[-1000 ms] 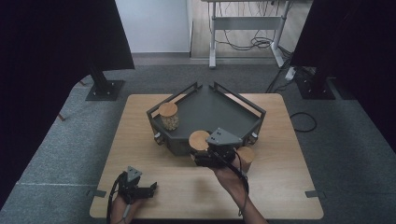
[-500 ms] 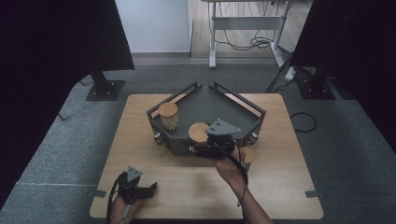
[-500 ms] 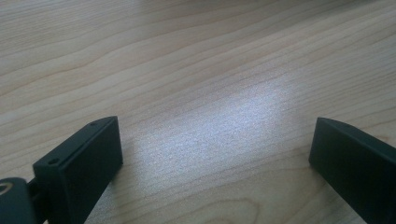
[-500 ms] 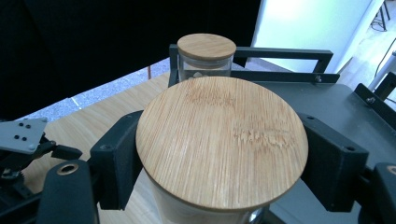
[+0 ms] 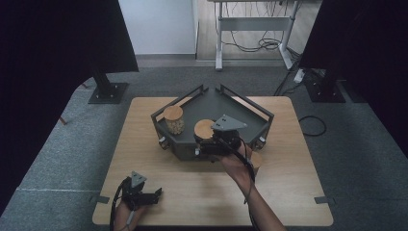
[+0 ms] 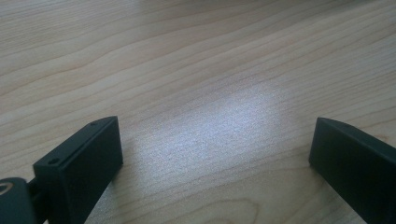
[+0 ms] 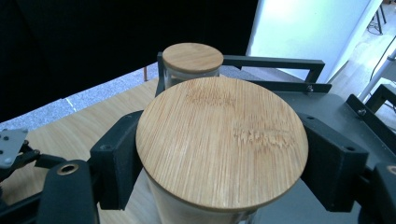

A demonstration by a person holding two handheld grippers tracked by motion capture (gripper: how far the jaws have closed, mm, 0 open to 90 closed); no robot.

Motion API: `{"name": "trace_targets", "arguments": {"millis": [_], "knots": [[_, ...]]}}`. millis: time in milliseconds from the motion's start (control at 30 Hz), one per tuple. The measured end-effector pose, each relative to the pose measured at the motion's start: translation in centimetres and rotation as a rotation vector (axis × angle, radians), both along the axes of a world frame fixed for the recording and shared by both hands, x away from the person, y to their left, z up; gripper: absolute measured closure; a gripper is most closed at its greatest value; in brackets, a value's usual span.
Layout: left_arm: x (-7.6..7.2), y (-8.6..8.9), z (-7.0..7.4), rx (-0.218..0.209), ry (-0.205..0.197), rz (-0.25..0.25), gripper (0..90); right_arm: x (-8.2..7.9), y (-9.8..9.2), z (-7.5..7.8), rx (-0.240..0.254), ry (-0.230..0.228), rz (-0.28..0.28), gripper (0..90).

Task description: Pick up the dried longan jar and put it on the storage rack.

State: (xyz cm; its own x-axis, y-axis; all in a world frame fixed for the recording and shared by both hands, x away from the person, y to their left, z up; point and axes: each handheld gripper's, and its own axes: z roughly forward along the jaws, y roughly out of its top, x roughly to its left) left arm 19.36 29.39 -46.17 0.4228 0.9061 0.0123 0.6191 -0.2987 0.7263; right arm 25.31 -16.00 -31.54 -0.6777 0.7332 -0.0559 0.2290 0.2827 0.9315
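1. Left gripper [image 5: 139, 195] rests idle at the table's [image 5: 144, 149] near-left edge, jaws spread wide over bare wood.
2. One lidded jar [image 5: 173, 119] already stands in the dark tray's [image 5: 255, 113] left corner.
3. A second jar [image 7: 222, 149] — bamboo lid up — is pinched by the right gripper's [image 5: 211, 144] jaws above the tray's front wall; setting down remains.
4. Another lid [image 5: 256, 160], probably a third jar, waits beside the tray — the right forearm reaches forward.

Filled jar [image 5: 173, 120] in tray's left corner; lid, perhaps, [image 5: 256, 159] on table.
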Motion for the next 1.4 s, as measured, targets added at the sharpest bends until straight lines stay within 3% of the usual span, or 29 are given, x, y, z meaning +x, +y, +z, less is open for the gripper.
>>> {"name": "trace_targets", "arguments": {"millis": [633,1400], "knots": [[0.0,0.0,0.0,0.000,0.000,-0.004,2.4,2.7,0.9,0.7,-0.015,-0.008,-0.016,22.6],[-0.1,-0.1,0.0,0.000,-0.001,0.006,2.3,4.9,2.2,-0.9,-0.045,-0.007,-0.070,22.6]]}}
